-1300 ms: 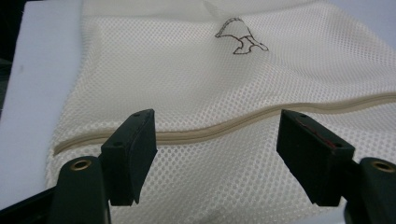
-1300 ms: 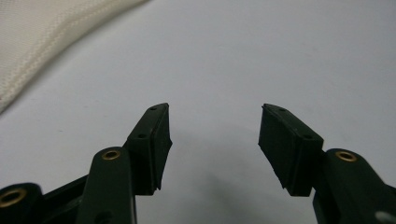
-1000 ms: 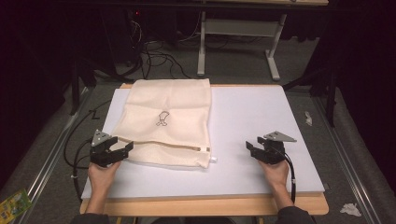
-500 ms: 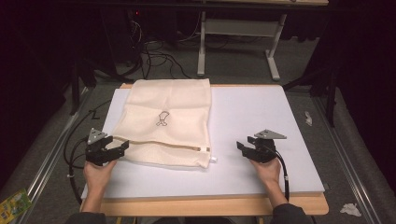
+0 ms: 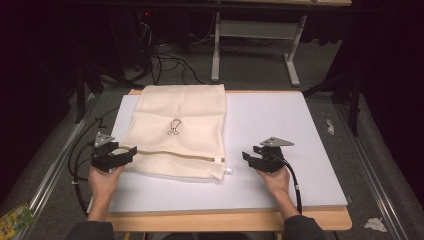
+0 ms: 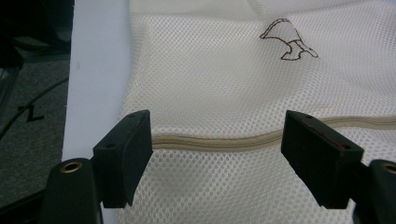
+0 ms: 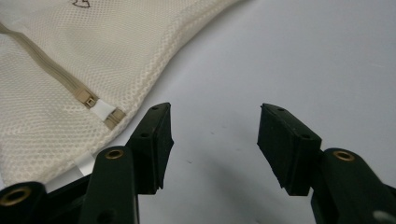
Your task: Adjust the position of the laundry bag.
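1. at the near left of the white table (image 5: 280,125), my left tongs (image 5: 114,156) hang spread wide over the mesh bag's (image 5: 185,120) left edge, pinching nothing; the zipper (image 6: 219,141) runs across between the two jaws.
2. my right tongs (image 5: 257,159) sit near the bag's near right corner, jaws also spread and empty, over bare table just beside the zipper pull (image 7: 88,98) and its small white tab (image 7: 103,110).
3. the cream bag lies flat on the left half of the table, a small brown emblem (image 5: 173,127) stitched at its middle, zipper looking closed along the near side.
4. my guess is the zipper comes next. the pull is small and lies flat, so the right jaws could close on mesh instead.
5. if the left jaws grab too little cloth, i judge the light bag would slide or bunch when pulled.
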